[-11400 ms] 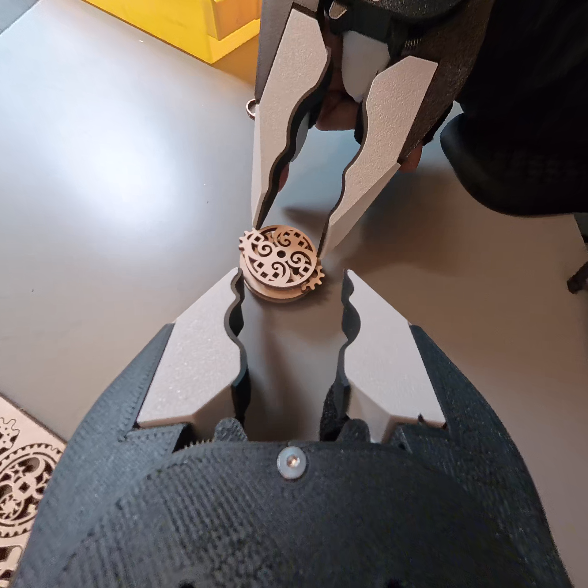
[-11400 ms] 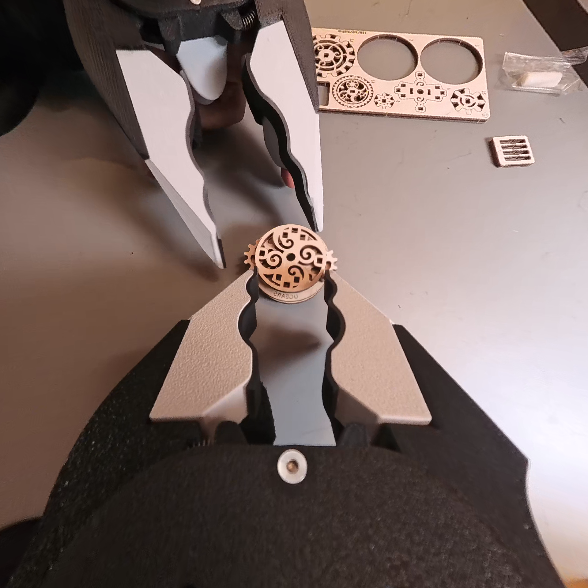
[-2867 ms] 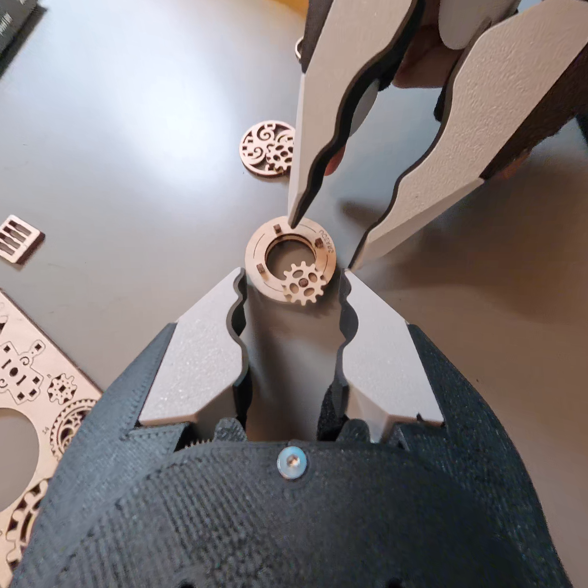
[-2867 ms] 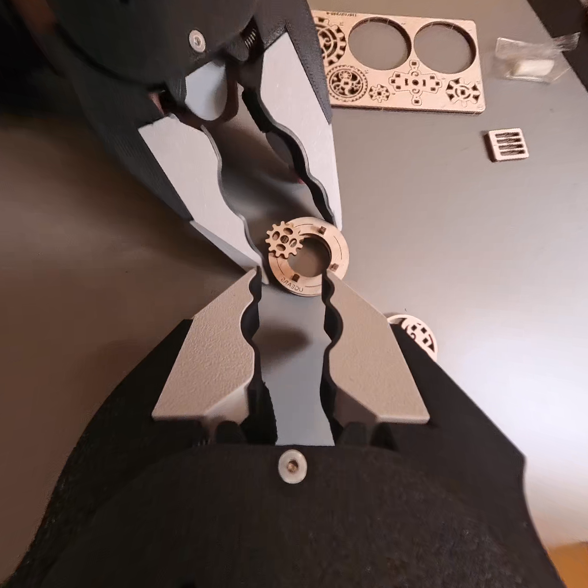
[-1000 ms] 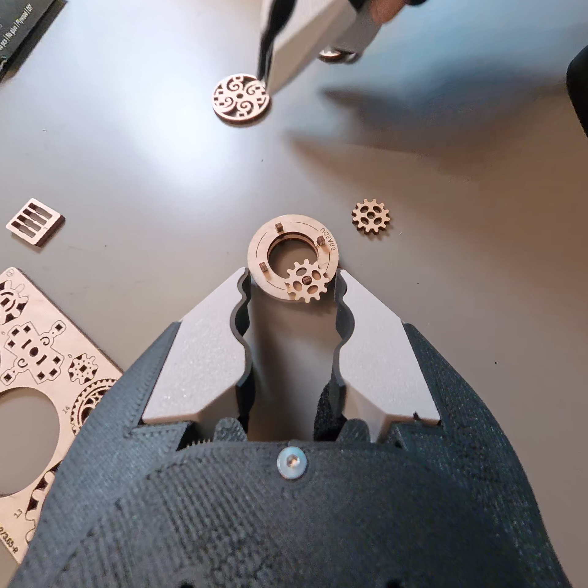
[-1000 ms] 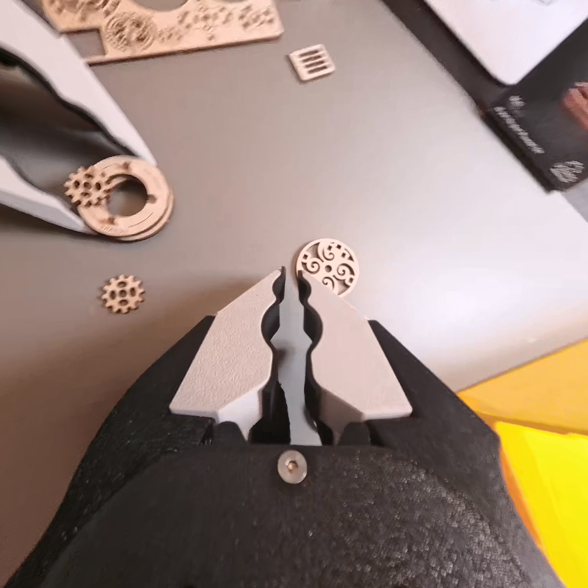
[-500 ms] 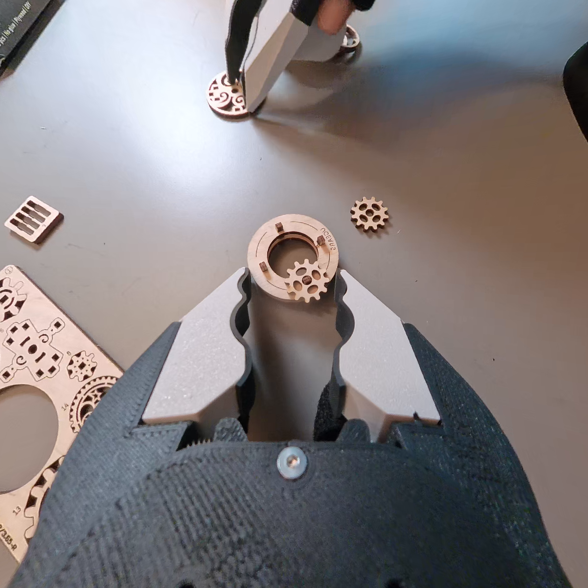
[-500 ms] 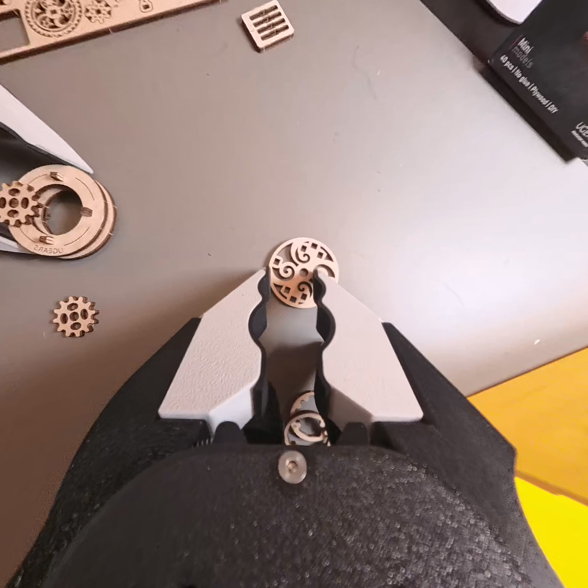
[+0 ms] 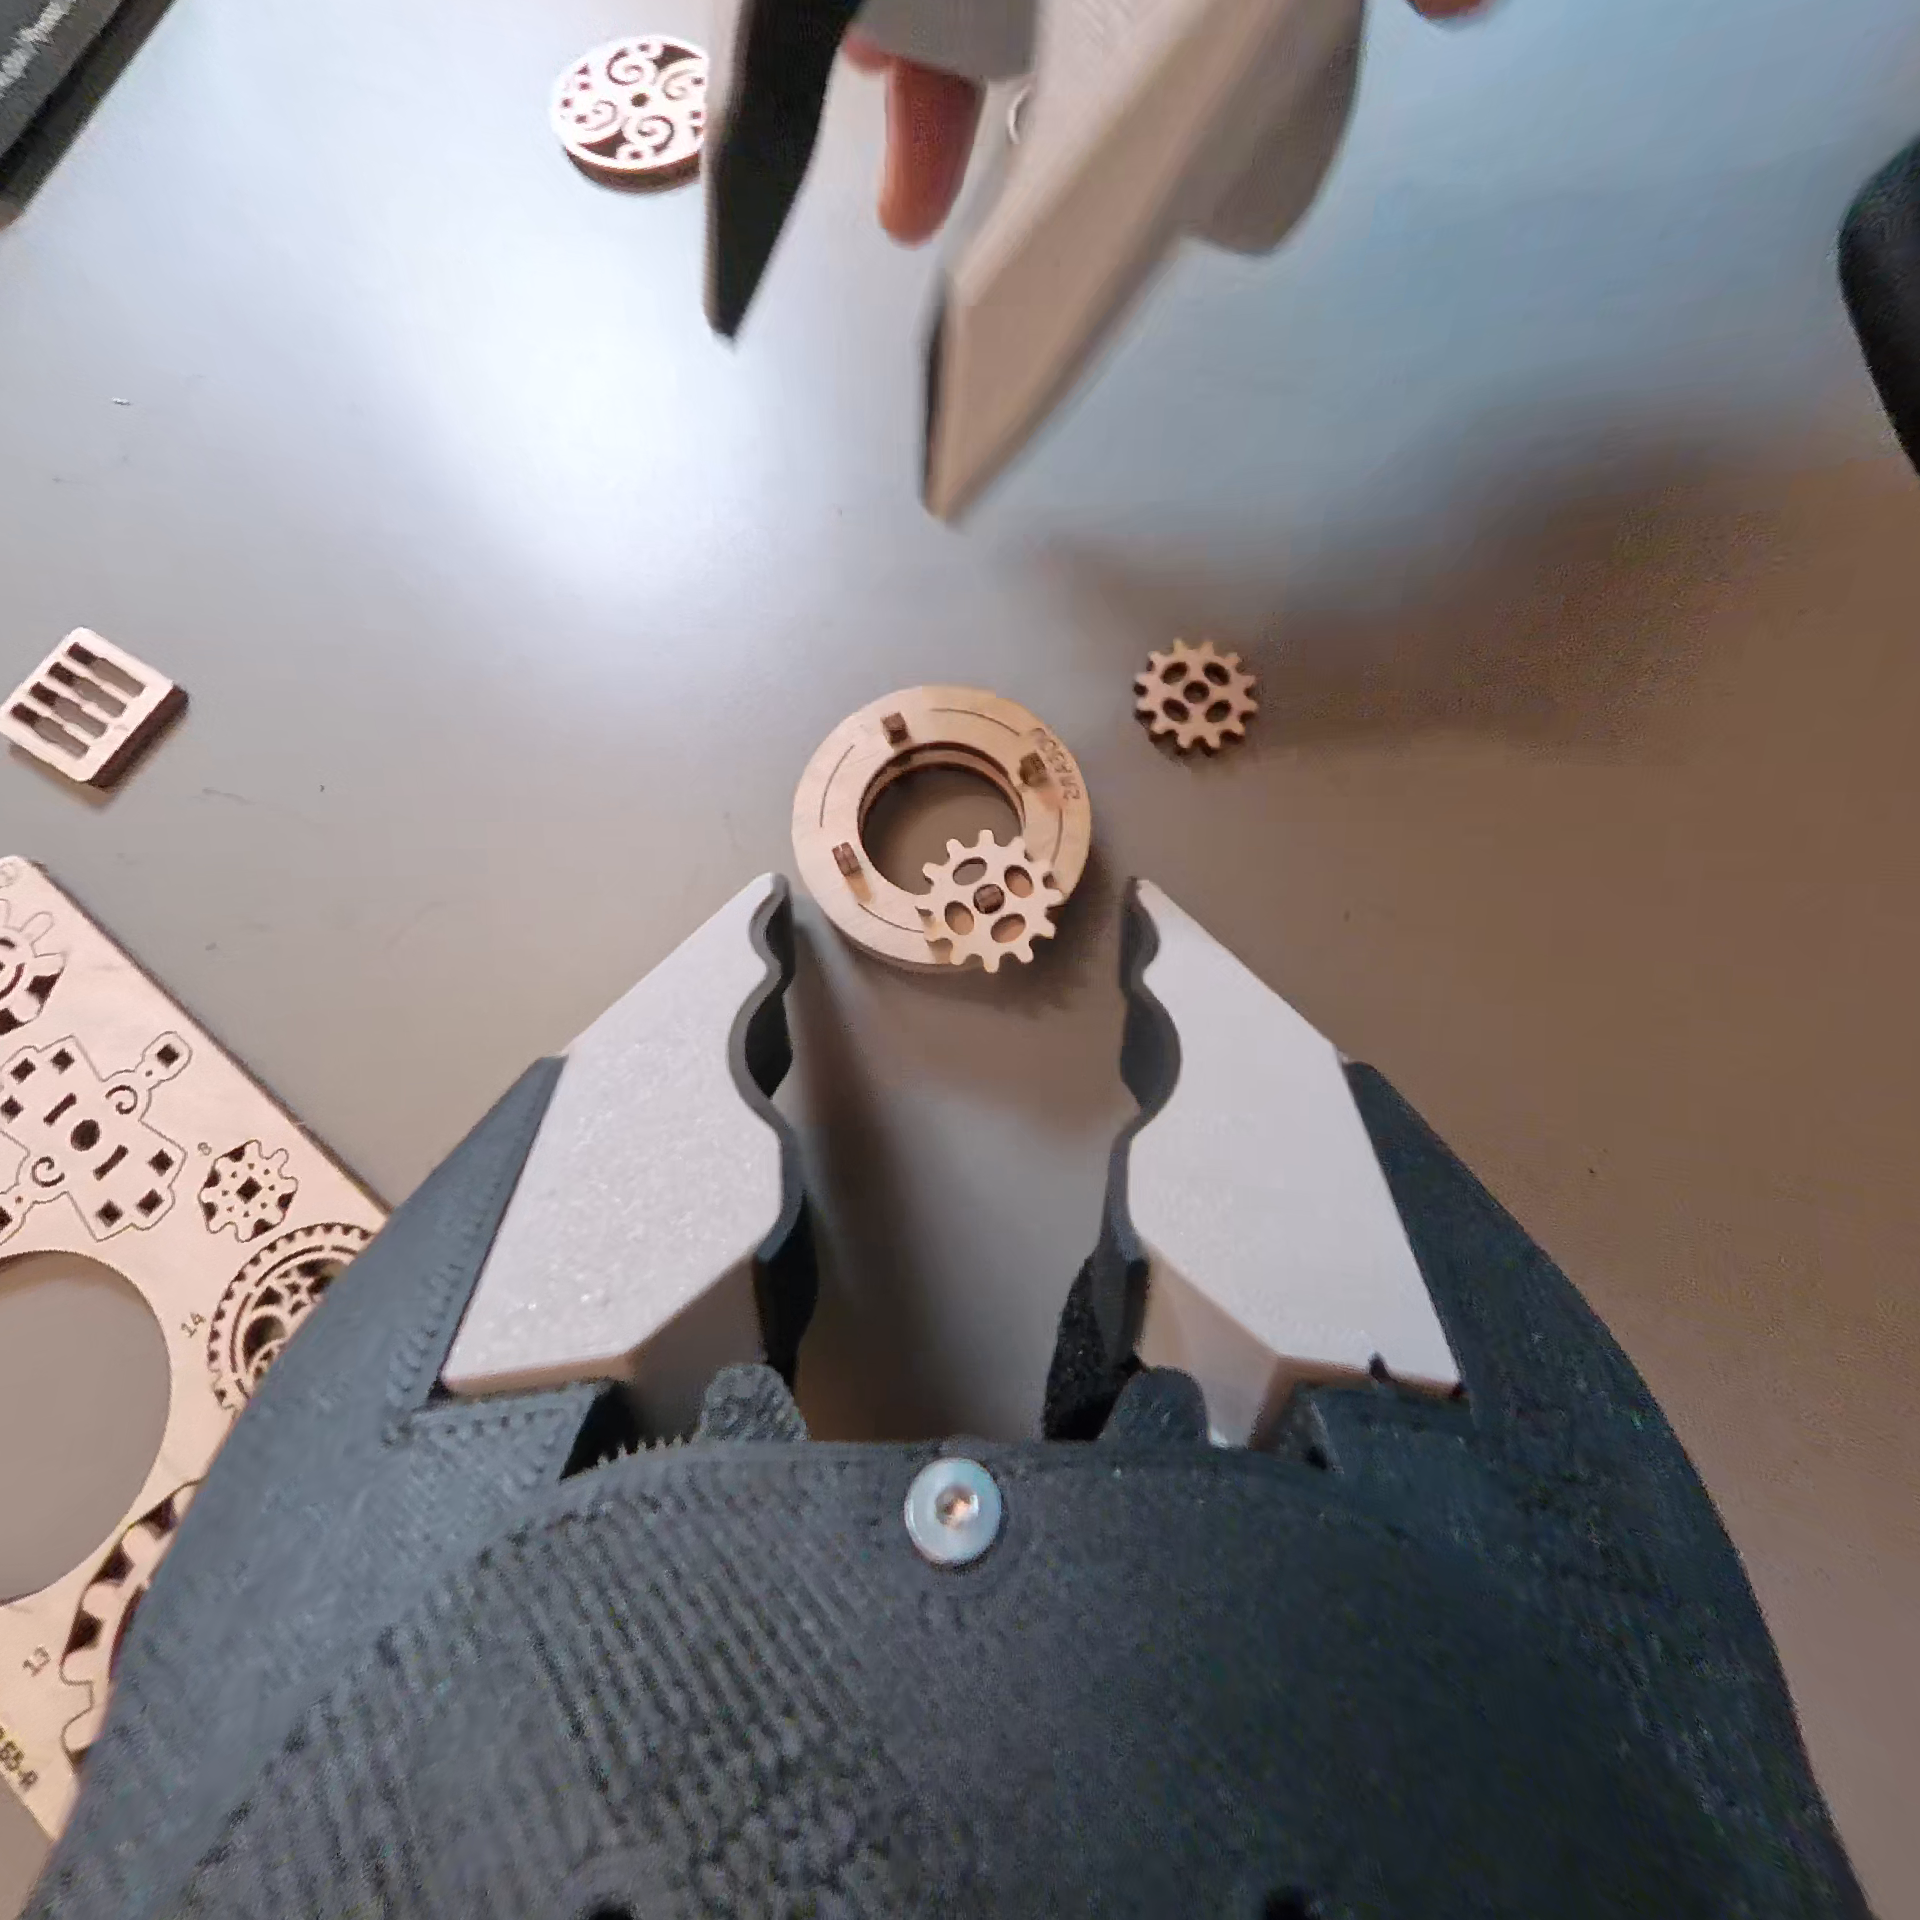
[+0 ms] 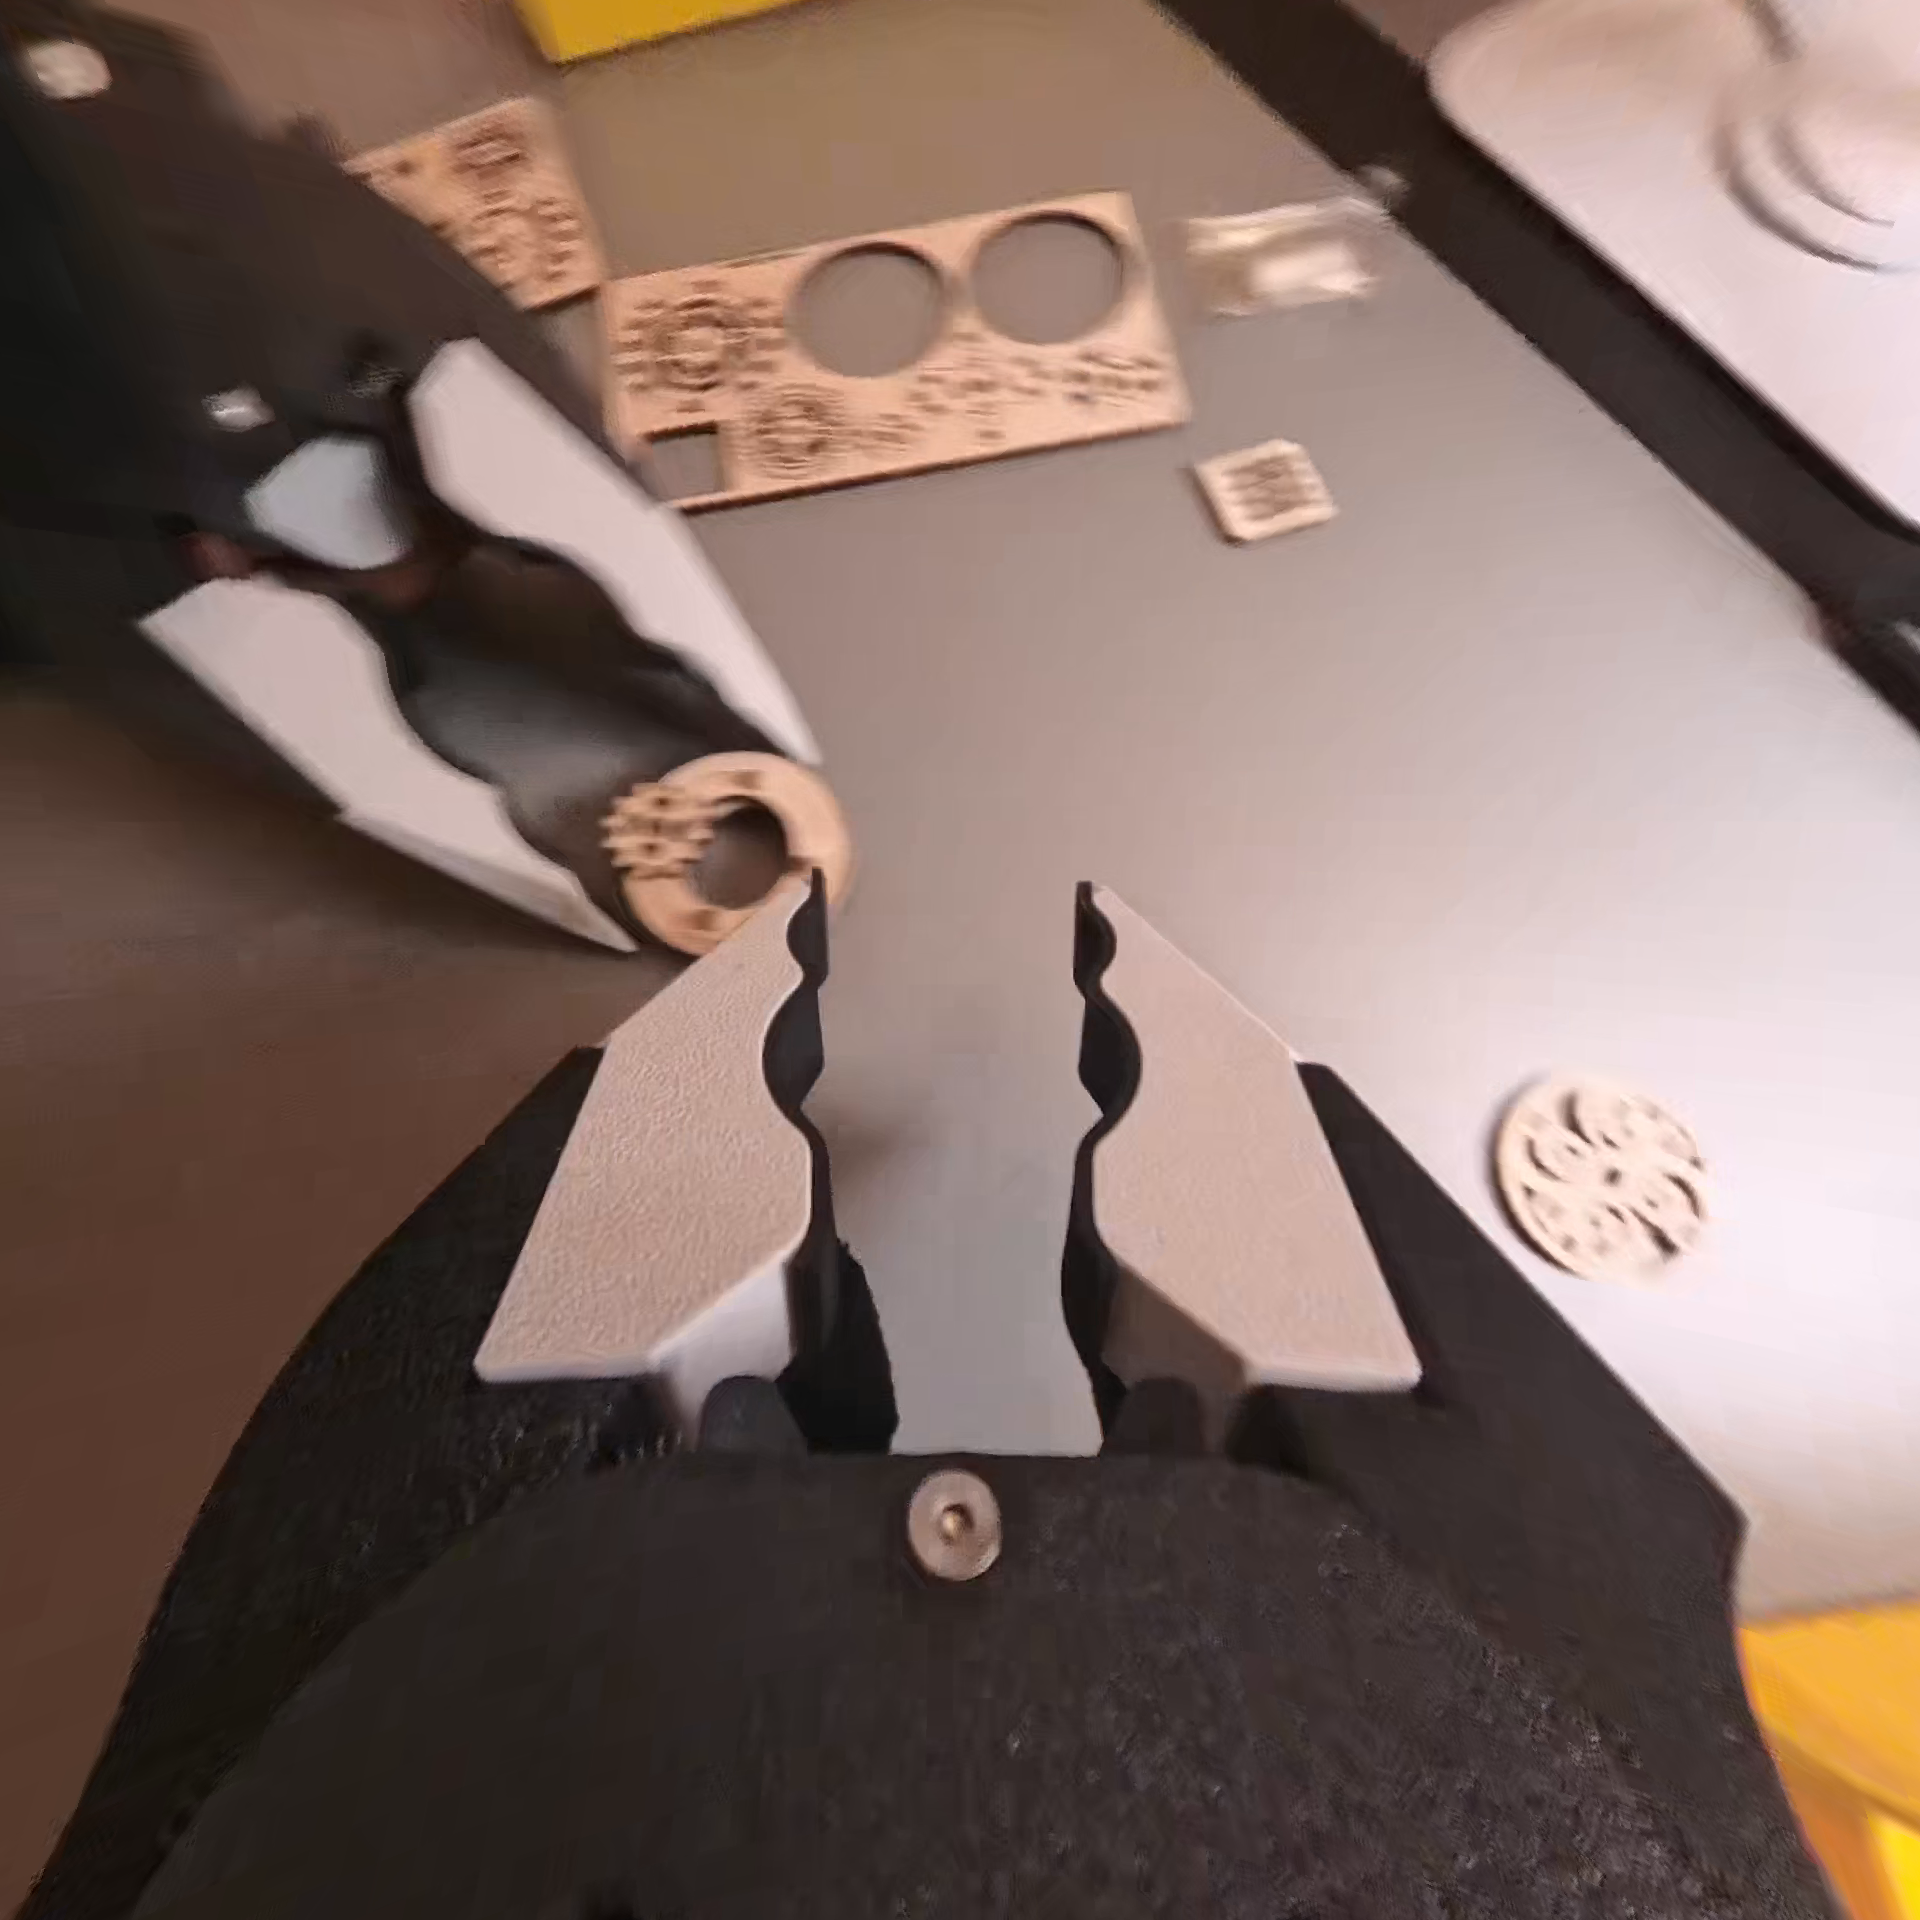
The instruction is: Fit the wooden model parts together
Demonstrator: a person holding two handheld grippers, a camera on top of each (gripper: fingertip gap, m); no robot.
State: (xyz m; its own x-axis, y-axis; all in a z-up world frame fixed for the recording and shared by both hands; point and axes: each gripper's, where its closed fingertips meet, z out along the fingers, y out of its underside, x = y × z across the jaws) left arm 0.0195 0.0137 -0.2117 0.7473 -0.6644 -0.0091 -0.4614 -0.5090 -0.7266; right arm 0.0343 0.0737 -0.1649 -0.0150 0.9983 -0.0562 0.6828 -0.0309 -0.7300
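A wooden ring point(image 9: 831, 821) lies flat on the grey table with a small gear point(image 9: 992, 904) sitting on its near edge. My left gripper point(image 9: 956, 899) is open, its tips at either side of the ring's near part, with a gap on the right. A second small gear point(image 9: 1195, 694) lies loose to the right of the ring. An ornate round disc point(image 9: 639, 109) lies farther off. My right gripper point(image 10: 951, 888) is open and empty, its left tip just beside the ring point(image 10: 800, 821). The disc point(image 10: 1605, 1174) lies to its right. The right gripper also shows blurred in the left wrist view point(image 9: 831, 416).
A punched-out wooden parts sheet point(image 10: 894, 343) and a second sheet point(image 10: 488, 197) lie at the far side. A small slatted square piece point(image 10: 1262, 486) and a clear plastic bag point(image 10: 1283, 255) lie near them. A yellow box point(image 10: 1849, 1714) stands at the right edge. The tips of one gripper are about 8 centimetres away from the tips of the other. From my right tips it is roughly 12 centimetres to the disc point(image 10: 1605, 1174); from my left, 20 centimetres. It is also in sight in the left wrist view point(image 9: 636, 96).
My right gripper, which stood around the ornate disc, has left it on the table, opened wider and swung back towards the ring. My left gripper has opened slightly beside the ring.
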